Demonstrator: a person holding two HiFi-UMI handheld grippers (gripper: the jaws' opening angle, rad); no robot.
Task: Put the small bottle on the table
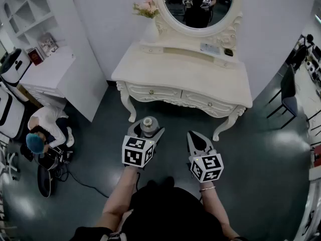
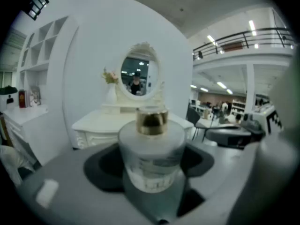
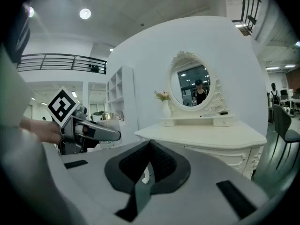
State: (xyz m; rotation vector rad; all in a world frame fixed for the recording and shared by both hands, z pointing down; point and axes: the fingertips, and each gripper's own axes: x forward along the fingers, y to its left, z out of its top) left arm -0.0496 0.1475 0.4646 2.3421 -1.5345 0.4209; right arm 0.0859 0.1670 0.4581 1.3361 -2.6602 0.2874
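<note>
The small bottle (image 1: pixel 148 125), frosted with a gold cap, stands upright between the jaws of my left gripper (image 1: pixel 147 130), which is shut on it. In the left gripper view the bottle (image 2: pixel 151 153) fills the centre and the pads hold its sides. My right gripper (image 1: pixel 193 136) hovers beside it on the right, shut and empty; its pads meet in the right gripper view (image 3: pixel 149 146). Both grippers are over the dark floor, just in front of the white dressing table (image 1: pixel 170 73), which also shows ahead in both gripper views (image 2: pixel 91 124) (image 3: pixel 211 136).
An oval mirror (image 1: pixel 198 6) and a vase of flowers (image 1: pixel 149 15) stand at the table's back, with small items (image 1: pixel 210 48) on its shelf. A crouching person (image 1: pixel 42 134) is on the floor at left by a white cabinet (image 1: pixel 50 72). A dark chair (image 1: pixel 288 92) stands right.
</note>
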